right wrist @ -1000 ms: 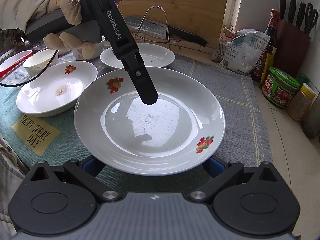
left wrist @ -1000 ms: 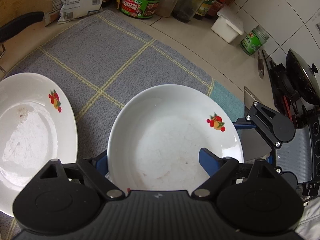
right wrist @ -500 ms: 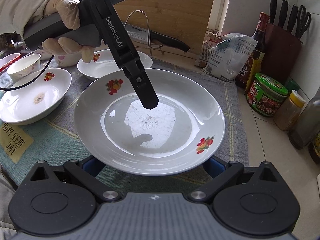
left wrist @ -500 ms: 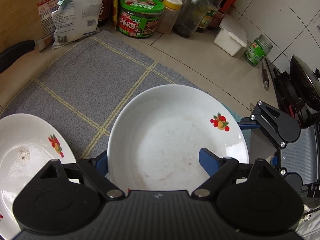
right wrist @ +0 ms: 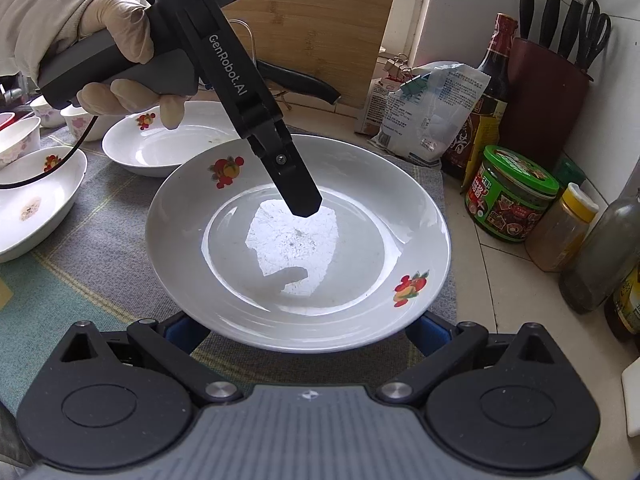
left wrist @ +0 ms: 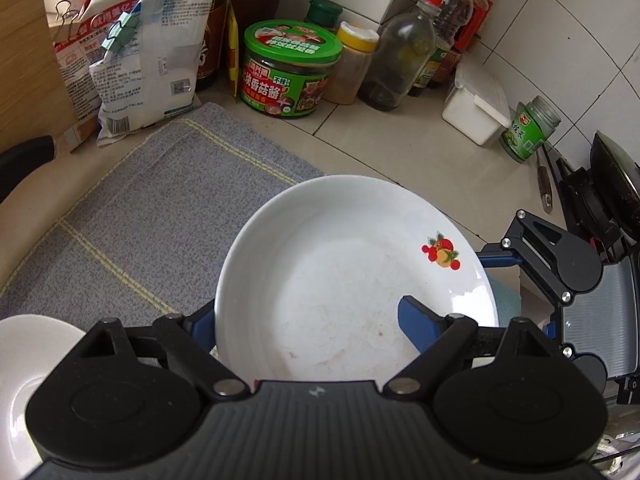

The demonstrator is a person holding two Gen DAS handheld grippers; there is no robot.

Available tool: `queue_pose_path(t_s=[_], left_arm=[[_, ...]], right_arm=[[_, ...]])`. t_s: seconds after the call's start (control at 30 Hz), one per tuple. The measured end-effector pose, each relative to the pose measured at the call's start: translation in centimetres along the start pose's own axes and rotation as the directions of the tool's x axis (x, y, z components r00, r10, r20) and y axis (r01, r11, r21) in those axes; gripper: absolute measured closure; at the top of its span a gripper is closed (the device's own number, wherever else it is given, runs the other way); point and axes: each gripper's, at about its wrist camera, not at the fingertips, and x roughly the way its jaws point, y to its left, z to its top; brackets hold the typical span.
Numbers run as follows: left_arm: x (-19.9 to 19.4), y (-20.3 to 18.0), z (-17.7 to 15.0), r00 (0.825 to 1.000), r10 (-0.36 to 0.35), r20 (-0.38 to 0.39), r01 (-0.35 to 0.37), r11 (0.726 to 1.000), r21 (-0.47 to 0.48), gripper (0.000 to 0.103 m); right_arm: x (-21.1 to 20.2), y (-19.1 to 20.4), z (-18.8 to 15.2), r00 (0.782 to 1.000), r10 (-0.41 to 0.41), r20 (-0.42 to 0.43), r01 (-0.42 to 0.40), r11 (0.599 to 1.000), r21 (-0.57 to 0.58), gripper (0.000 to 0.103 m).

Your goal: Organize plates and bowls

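A white deep plate (left wrist: 352, 280) with fruit prints is held between both grippers above the grey mat. My left gripper (left wrist: 308, 320) is shut on its rim, one finger inside the plate and one outside under it. In the right wrist view the same plate (right wrist: 360, 220) fills the middle; the left gripper's finger (right wrist: 296, 188) reaches into it from the far rim. My right gripper (right wrist: 296, 330) has its blue pads spread wide under the plate's near rim. Two more white plates (right wrist: 160, 148) (right wrist: 36, 200) lie at the left on the mat.
Jars, bottles and a green-lidded tub (left wrist: 290, 68) stand along the tiled wall, with a flour bag (left wrist: 152, 48) and a white box (left wrist: 476, 108). A knife block (right wrist: 548, 96) and a cutting board (right wrist: 320, 20) stand at the back. Small bowls (right wrist: 20, 140) sit far left.
The held plate has moved right along the counter, toward the jars and bottles. The plates on the mat have slid to the left in both views.
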Motion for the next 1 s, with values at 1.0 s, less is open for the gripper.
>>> queue_pose_path(t_s=[1.0], left_arm=[[4.6,0.9,1.6,1.0,0.007,-0.016,-0.007,1.0,0.004,0.015]], right_arm=[[3.2,-3.1,-0.5,0.998,-0.045,-0.053,0.048,0.998,0.047,0.0]])
